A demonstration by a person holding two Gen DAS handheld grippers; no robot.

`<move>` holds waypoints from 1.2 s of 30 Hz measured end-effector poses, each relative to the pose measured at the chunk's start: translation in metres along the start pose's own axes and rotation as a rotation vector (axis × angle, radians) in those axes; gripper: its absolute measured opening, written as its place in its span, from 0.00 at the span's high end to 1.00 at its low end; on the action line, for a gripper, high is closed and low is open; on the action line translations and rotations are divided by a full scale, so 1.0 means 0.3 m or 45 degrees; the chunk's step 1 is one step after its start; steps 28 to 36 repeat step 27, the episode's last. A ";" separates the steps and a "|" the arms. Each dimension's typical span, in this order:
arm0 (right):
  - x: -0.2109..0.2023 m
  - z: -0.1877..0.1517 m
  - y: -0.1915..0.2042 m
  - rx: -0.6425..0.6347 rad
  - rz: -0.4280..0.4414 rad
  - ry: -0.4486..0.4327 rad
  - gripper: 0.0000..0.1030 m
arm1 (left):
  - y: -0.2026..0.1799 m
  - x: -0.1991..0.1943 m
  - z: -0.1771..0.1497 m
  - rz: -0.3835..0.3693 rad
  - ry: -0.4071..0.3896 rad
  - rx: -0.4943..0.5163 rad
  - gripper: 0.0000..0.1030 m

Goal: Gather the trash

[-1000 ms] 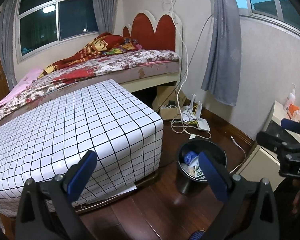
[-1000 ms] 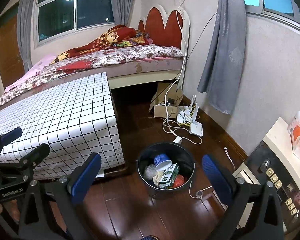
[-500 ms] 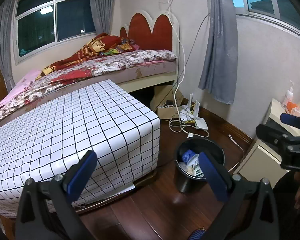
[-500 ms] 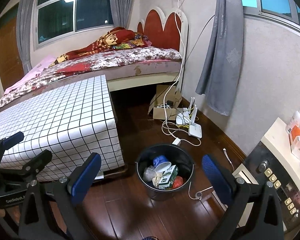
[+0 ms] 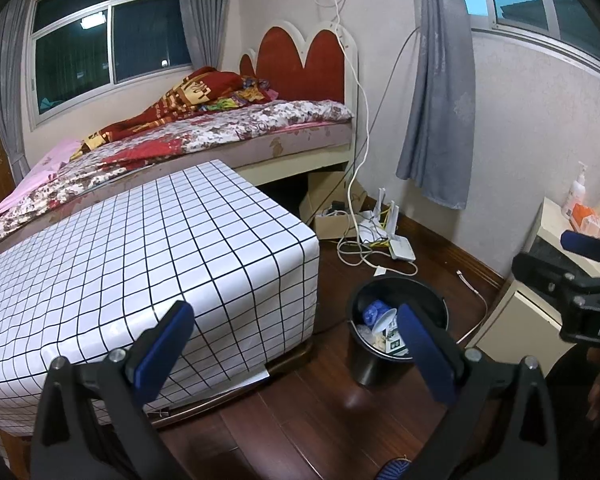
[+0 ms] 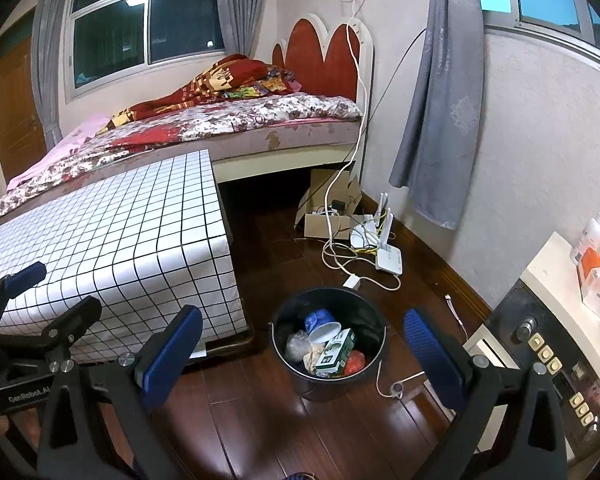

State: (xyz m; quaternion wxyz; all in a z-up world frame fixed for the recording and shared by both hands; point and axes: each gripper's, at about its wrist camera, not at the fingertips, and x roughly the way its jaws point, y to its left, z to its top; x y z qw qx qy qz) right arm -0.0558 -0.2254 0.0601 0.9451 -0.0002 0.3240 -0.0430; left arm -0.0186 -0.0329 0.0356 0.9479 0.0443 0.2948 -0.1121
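A black trash bucket [image 6: 328, 344] stands upright on the dark wooden floor [image 6: 260, 420], holding a tipped blue-and-white cup [image 6: 322, 324], a green carton [image 6: 336, 350], crumpled plastic [image 6: 296, 344] and something red [image 6: 354, 362].

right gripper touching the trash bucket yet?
Apart. The right wrist view shows the right gripper open, with the black trash bucket on the floor well beyond its fingertips, dark floorboards visible between each blue pad and the bucket's rim.

"GenRobot.AI" — left gripper [image 6: 40, 312] body
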 end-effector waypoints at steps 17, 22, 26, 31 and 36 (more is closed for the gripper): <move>0.011 -0.010 0.014 -0.002 0.003 0.008 0.01 | 0.010 -0.006 0.025 0.030 -0.064 0.032 0.01; 0.015 -0.014 0.014 0.004 -0.001 0.010 0.01 | 0.011 -0.022 0.029 0.058 -0.106 0.038 0.01; 0.017 -0.018 0.012 0.006 -0.003 0.011 0.01 | 0.009 -0.017 0.029 0.023 -0.088 0.042 0.01; 0.018 -0.019 0.012 0.005 -0.004 0.012 0.01 | 0.009 -0.019 0.027 0.024 -0.087 0.039 0.01; 0.018 -0.019 0.012 0.005 -0.004 0.012 0.01 | 0.009 -0.019 0.027 0.024 -0.087 0.039 0.01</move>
